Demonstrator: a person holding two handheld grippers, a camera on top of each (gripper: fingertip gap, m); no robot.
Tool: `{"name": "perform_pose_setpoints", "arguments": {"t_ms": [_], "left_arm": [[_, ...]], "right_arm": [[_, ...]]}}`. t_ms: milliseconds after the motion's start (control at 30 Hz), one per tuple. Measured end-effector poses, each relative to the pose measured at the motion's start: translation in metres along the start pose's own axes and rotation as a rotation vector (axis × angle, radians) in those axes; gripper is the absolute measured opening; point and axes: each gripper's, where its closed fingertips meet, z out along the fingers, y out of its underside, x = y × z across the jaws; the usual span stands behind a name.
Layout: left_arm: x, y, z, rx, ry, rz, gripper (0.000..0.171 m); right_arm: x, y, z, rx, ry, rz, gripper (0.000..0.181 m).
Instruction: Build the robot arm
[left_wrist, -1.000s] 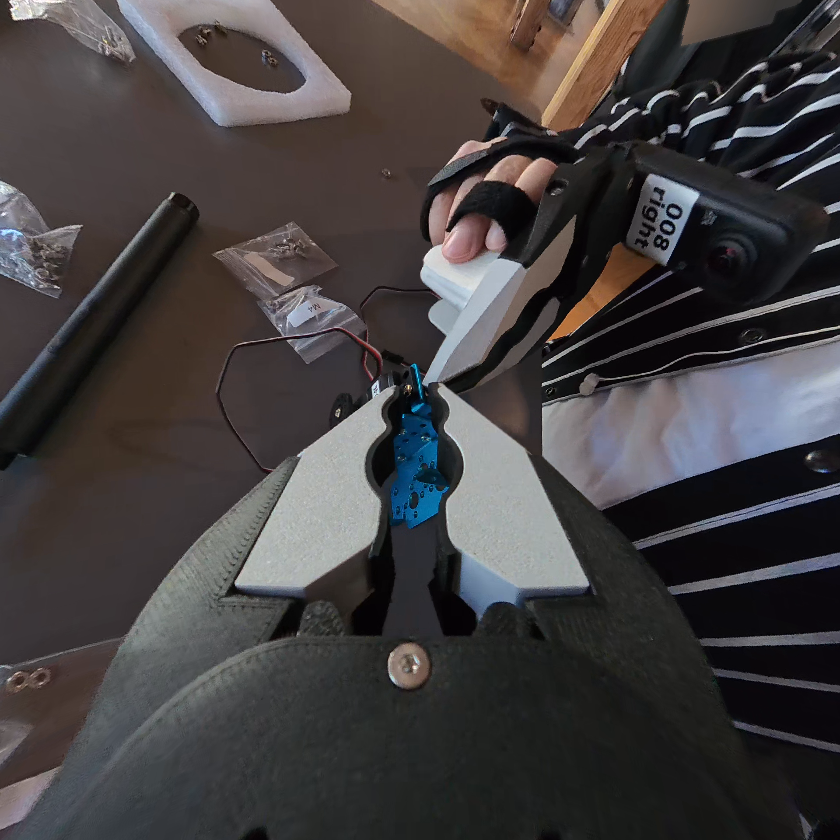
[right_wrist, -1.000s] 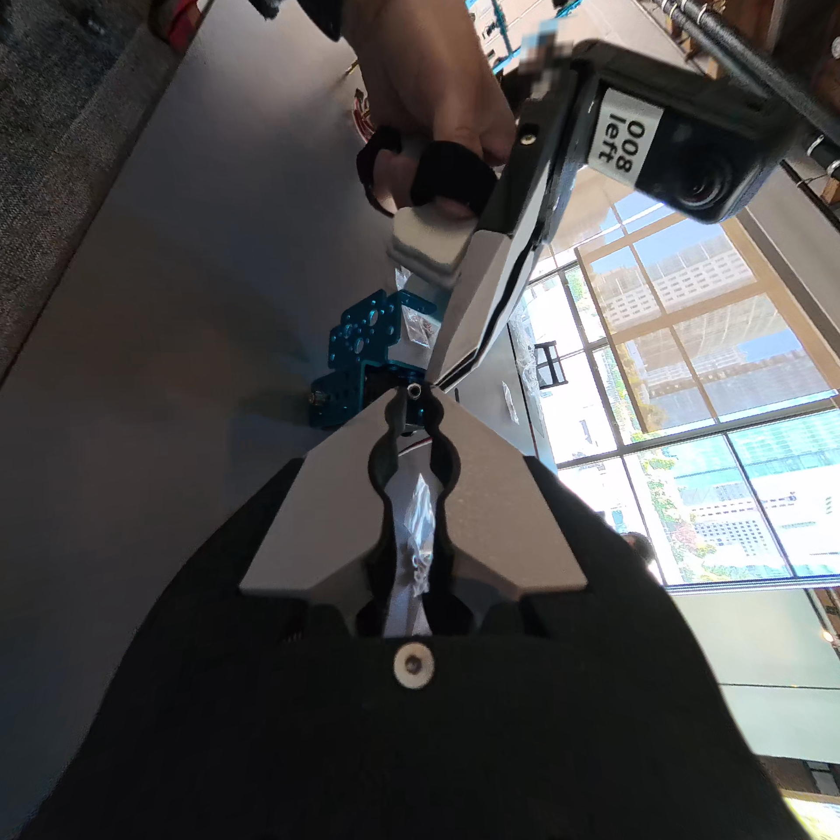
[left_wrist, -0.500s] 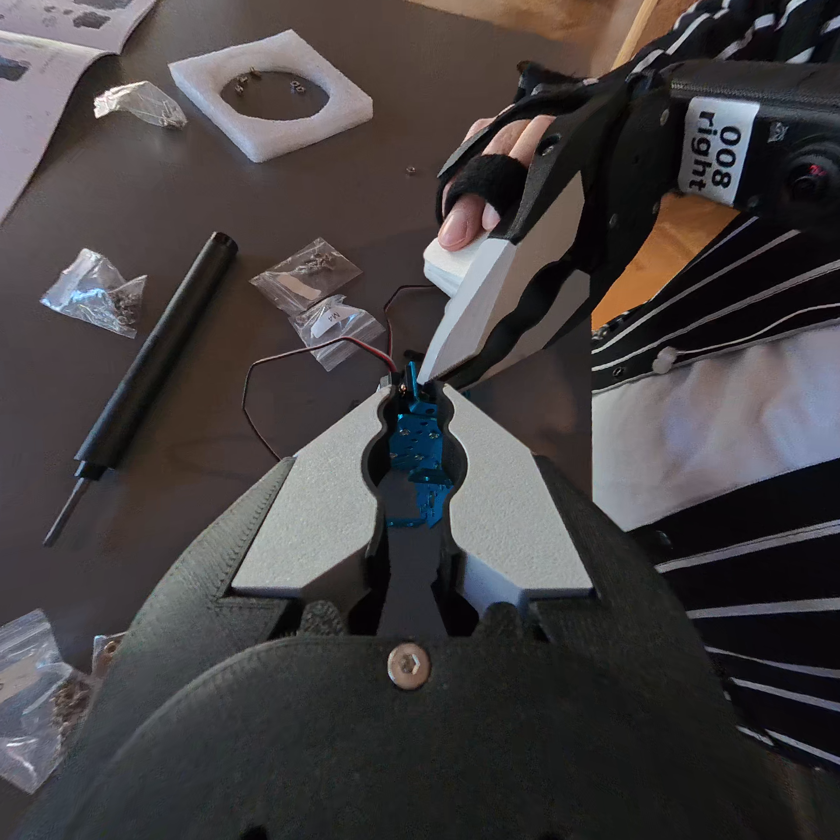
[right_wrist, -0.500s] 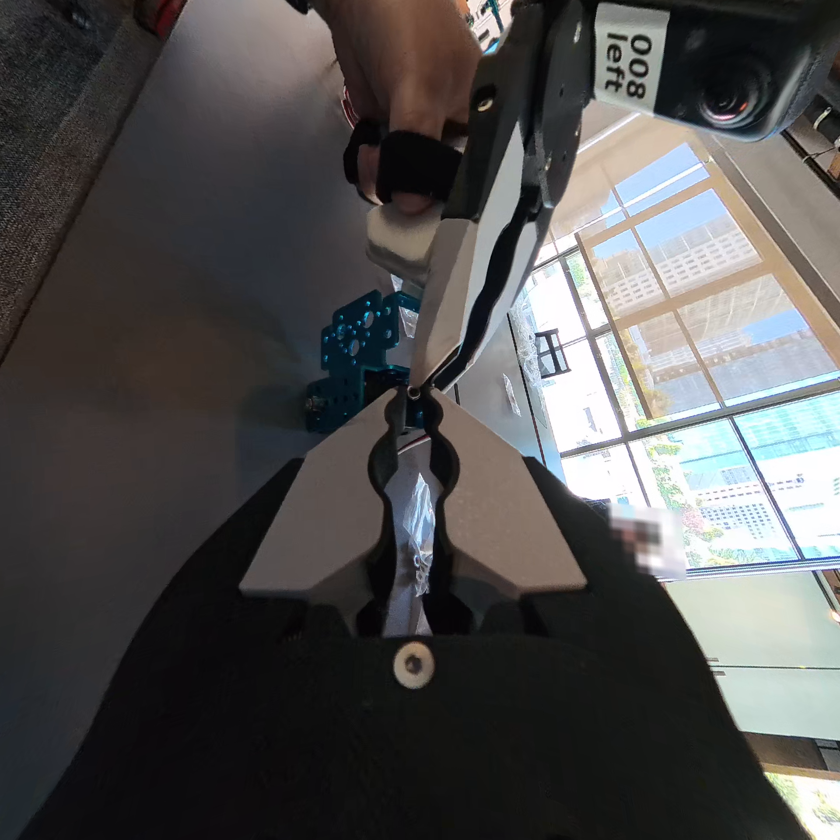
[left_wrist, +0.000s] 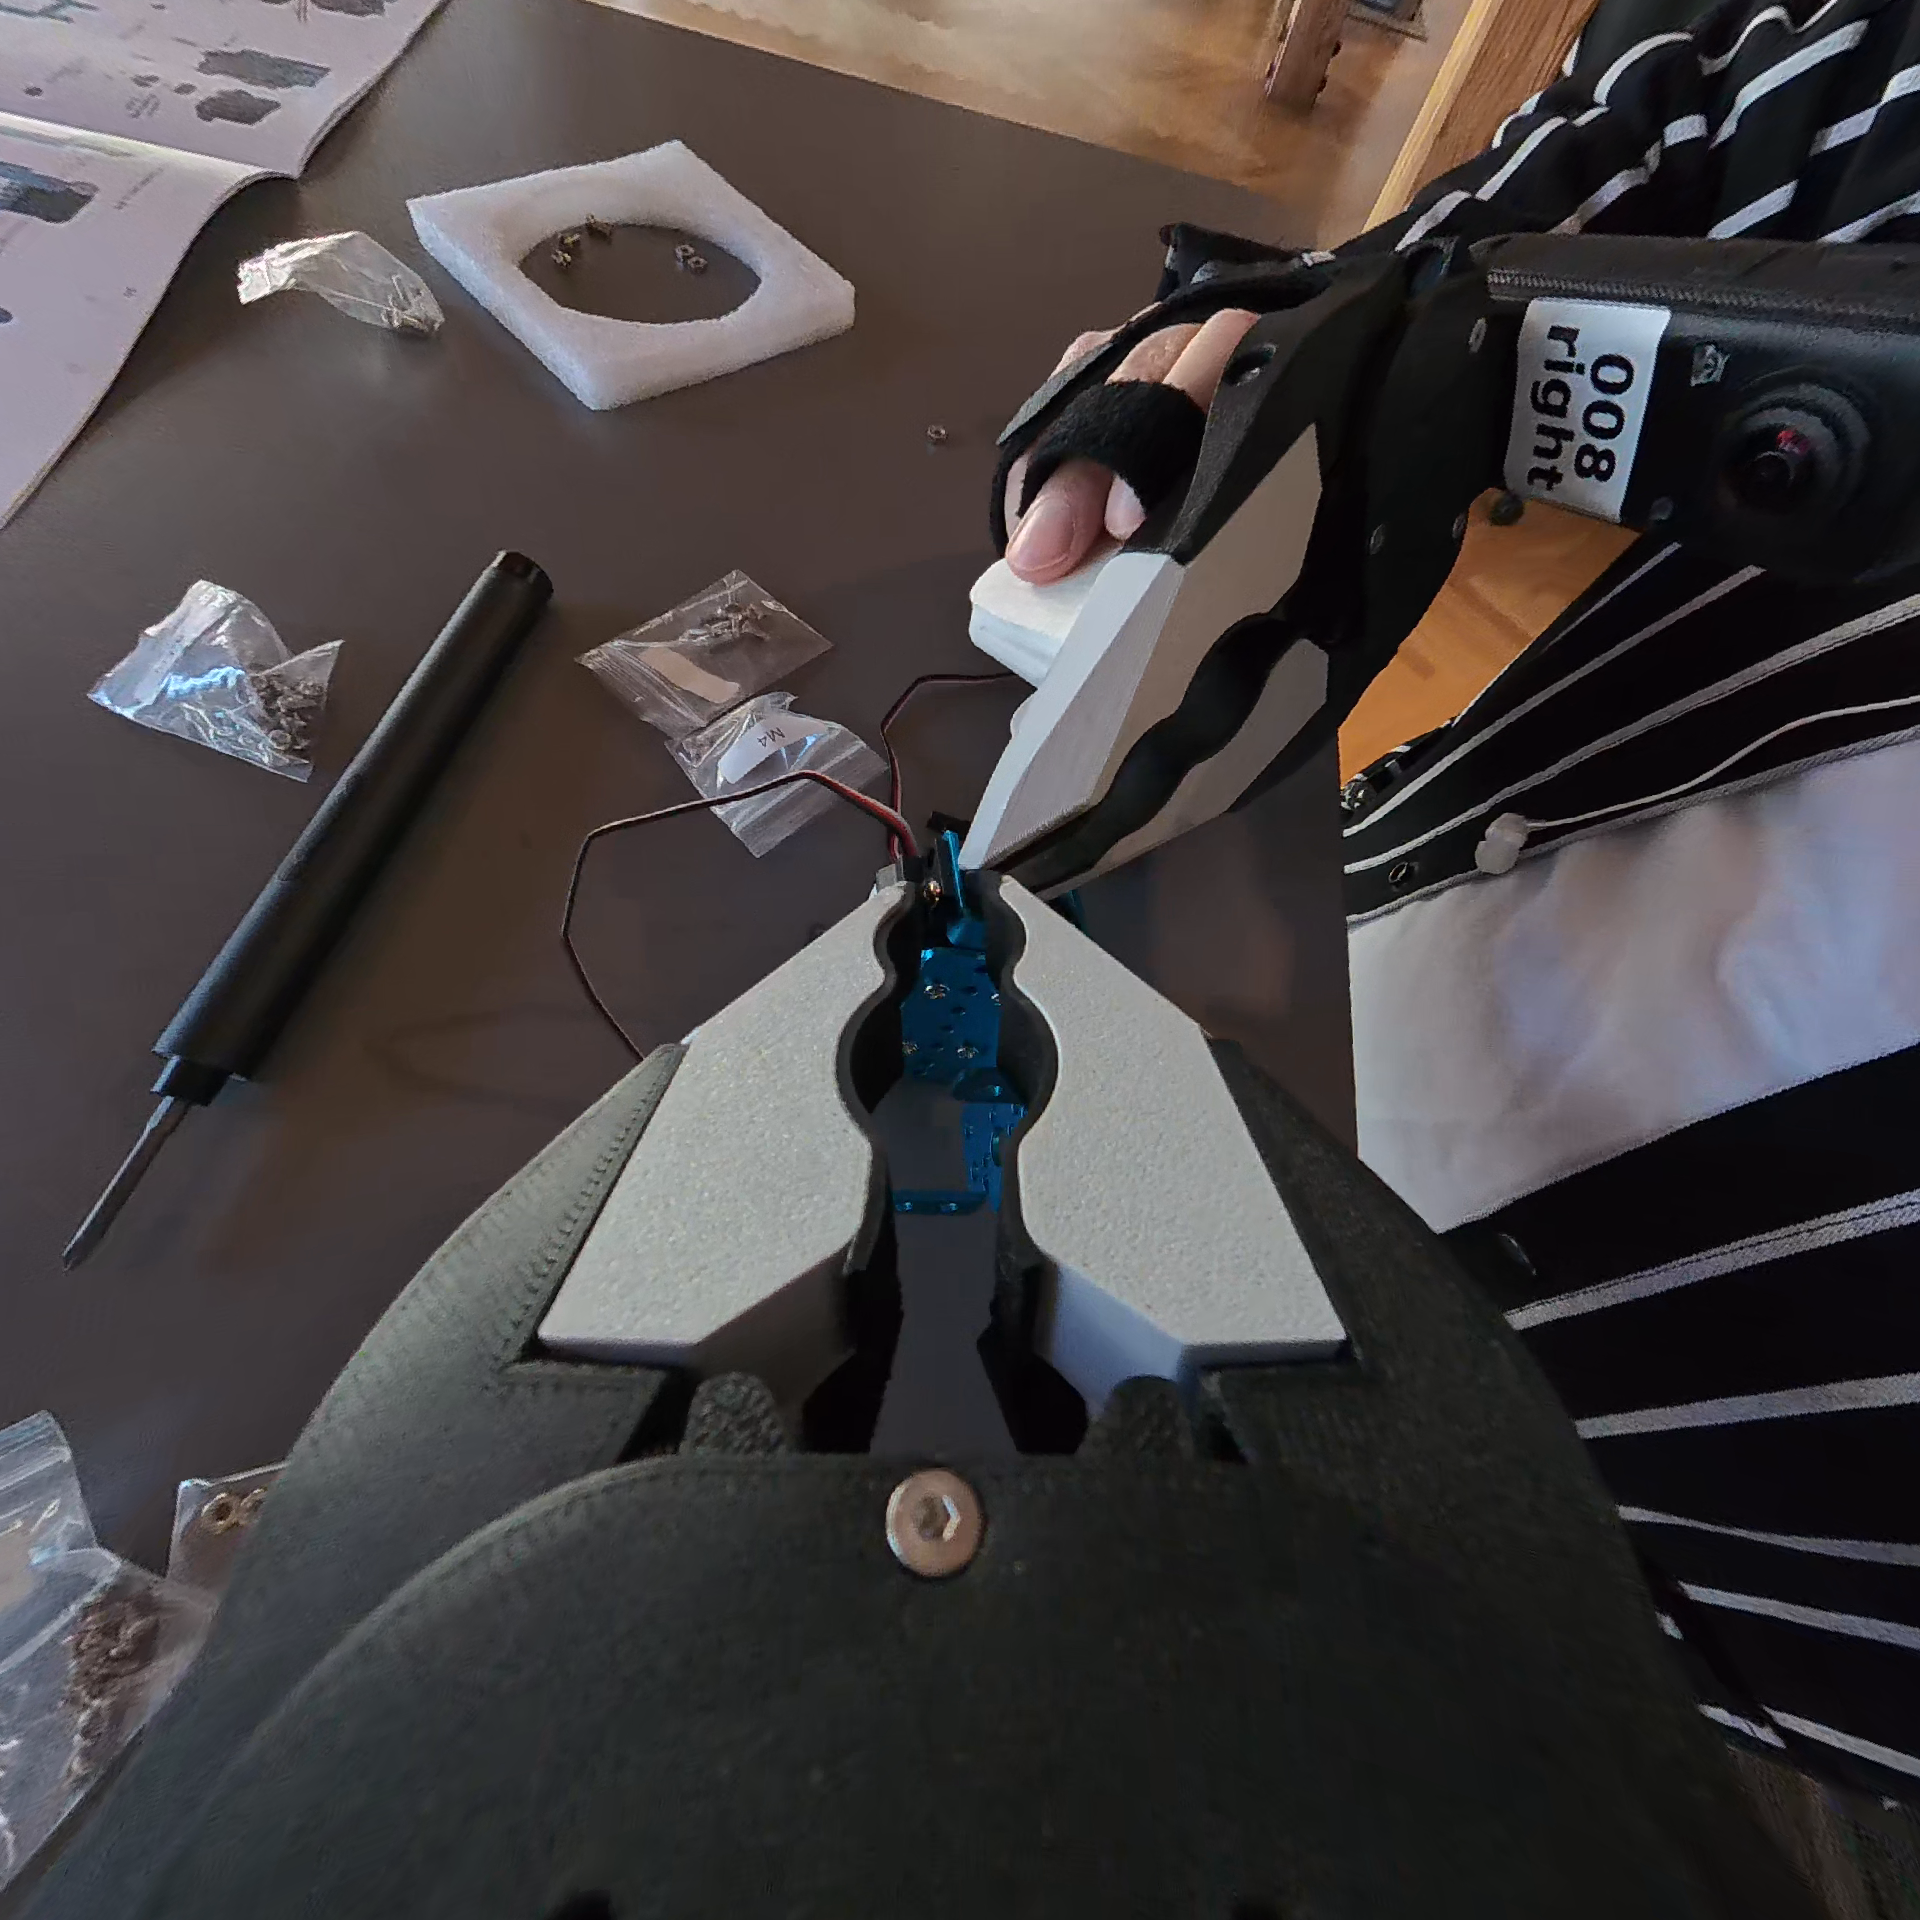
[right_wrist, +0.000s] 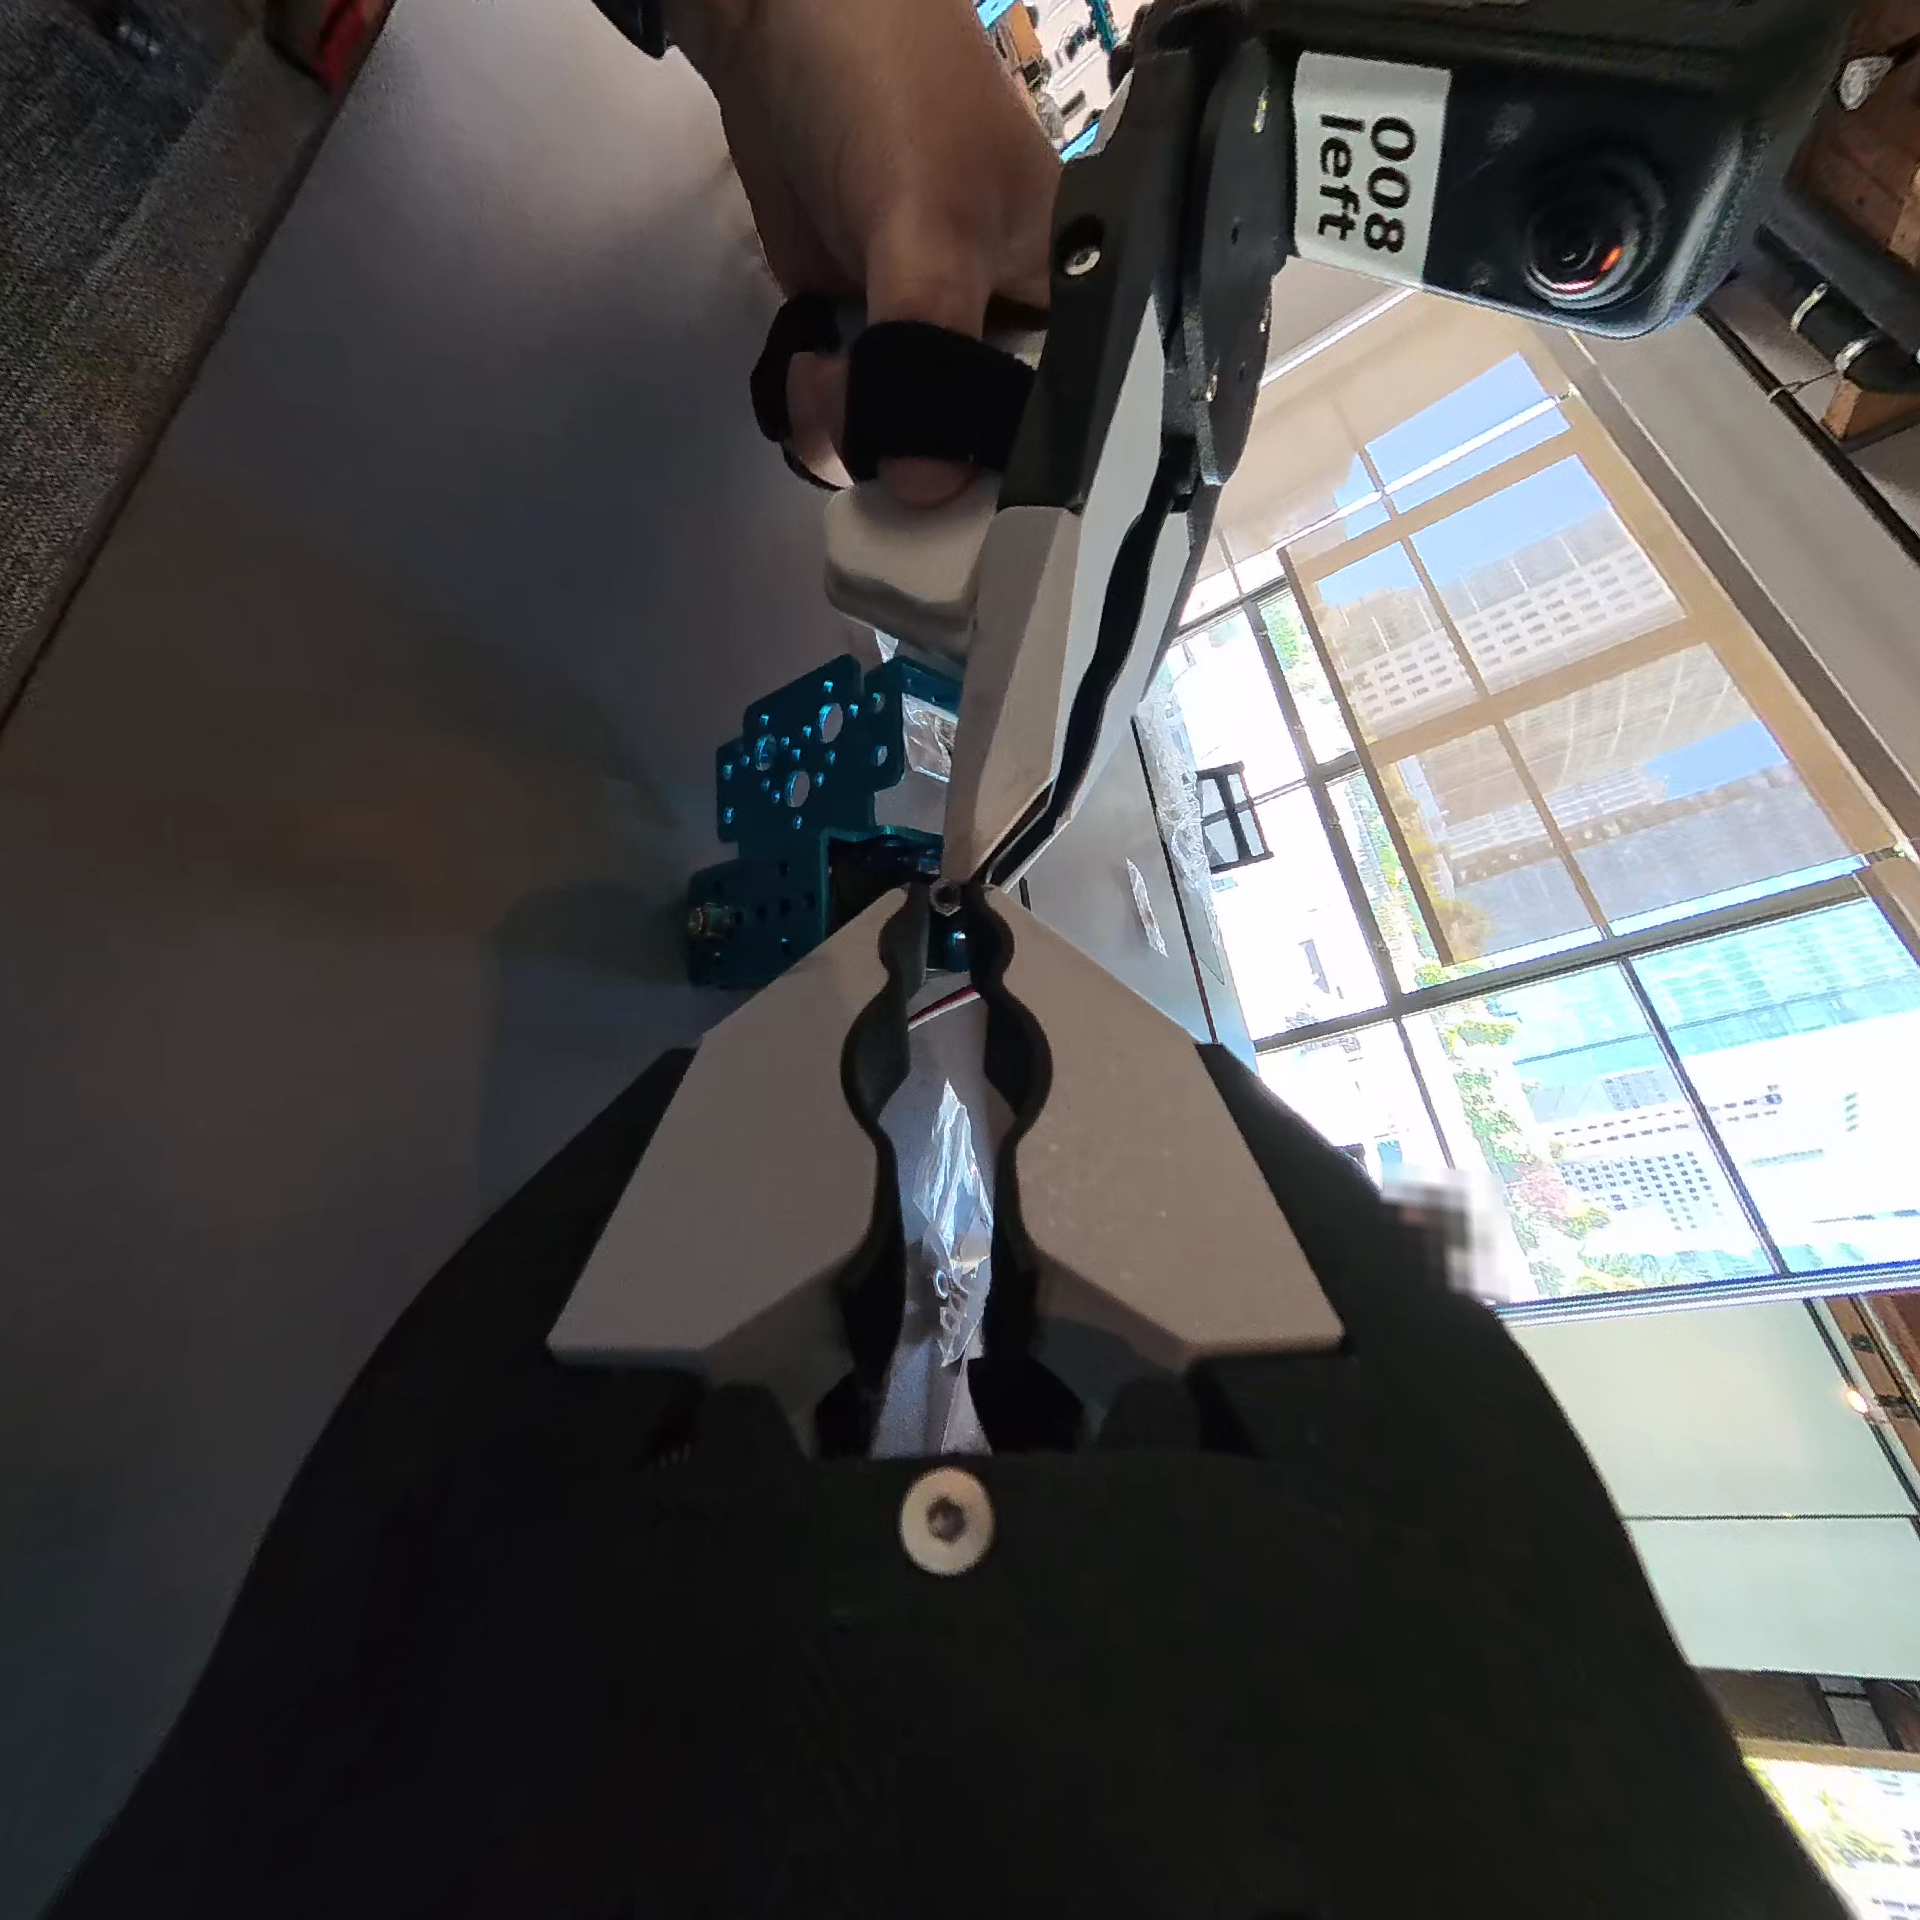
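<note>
Left tongs (left_wrist: 951, 891) nearly closed, tips pinching blue perforated metal bracket (left_wrist: 954, 1049) above dark matte surface (left_wrist: 364, 914). Right tongs (right_wrist: 951, 902) closed on small screw at bracket top. Red-black wires (left_wrist: 727, 810), black cylindrical screwdriver (left_wrist: 343, 842), white foam frame (left_wrist: 634, 270) nearby.

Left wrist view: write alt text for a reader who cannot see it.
The left gripper is shut on a blue perforated metal bracket above a dark table, and the right gripper, held by a strapped hand, meets it tip to tip. On the table lie a black screwdriver, bags of screws, a white foam frame and red-and-black wires.
</note>
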Motion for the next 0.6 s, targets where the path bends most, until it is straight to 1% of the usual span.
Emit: {"name": "perform_pose_setpoints", "arguments": {"t_ms": [133, 200, 333, 467, 600], "left_arm": [[-0.0003, -0.0001, -0.0002, 0.005, 0.004, 0.002, 0.009], [-0.0003, -0.0002, 0.0000, 0.007, 0.005, 0.002, 0.009], [0.0001, -0.0004, 0.0005, 0.011, 0.004, 0.004, 0.009], [0.0000, -0.0005, 0.0007, 0.017, 0.005, 0.001, 0.009], [-0.0005, -0.0005, 0.0007, 0.010, -0.001, 0.005, 0.008]], "right_arm": [[0.0003, -0.0001, 0.0001, 0.007, -0.001, 0.007, 0.005], [0.0027, -0.0003, -0.0003, 0.010, 0.012, 0.010, 0.010], [0.0029, 0.0002, -0.0007, 0.015, 0.003, 0.038, 0.011], [0.0024, 0.0006, -0.0011, 0.022, -0.020, 0.089, 0.012], [0.0020, 0.0023, -0.0009, 0.032, -0.067, 0.192, 0.012]]}}
